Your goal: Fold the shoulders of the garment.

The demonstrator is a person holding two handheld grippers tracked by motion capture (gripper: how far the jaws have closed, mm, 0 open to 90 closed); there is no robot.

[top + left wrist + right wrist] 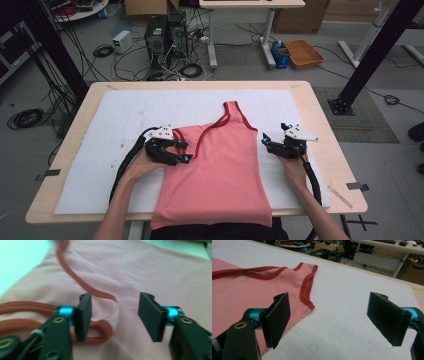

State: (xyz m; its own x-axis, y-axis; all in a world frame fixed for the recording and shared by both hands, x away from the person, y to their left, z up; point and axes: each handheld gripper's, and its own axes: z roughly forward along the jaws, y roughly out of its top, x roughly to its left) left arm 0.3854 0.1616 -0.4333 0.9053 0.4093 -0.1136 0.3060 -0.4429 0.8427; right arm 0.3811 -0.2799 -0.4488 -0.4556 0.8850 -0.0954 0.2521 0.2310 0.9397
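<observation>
Table (320, 107), centre of high view: pale wood top w/ white foam sheet (125, 115) over most of it.

Pink tank top (220, 165), centre to lower centre: laid flat on sheet, hem hanging over near edge at bottom of frame. Right-of-frame strap reaching toward upper centre; left-of-frame strap folded across chest, its red trim (75, 272) curving down from upper left of left gripper view and doubling into a loop (100, 330) at lower centre.

Left gripper (181, 152), centre-left: over folded strap area, jaws released and standing apart; cloth beneath them, nothing pinched. No earlier frame for comparison.

Right gripper (266, 140), centre-right: just off the garment's side edge, jaws wide apart, nothing between; red-bound armhole edge (307, 297) just beyond the left-of-frame pad (277, 317) in right gripper view.

Judged step: folding, strap tucked in, side fold likely next.

Risks, as judgement:
- Loose strap loop unfolding once let go; cause: springy trim, no weight on it.
- Overhanging hem dragging the body toward near edge; cause: pull during next lift.
- Single-layer pinch at side edge; cause: shallow bite, giving a skewed fold.
- Pad snagging foam; cause: low approach.
</observation>
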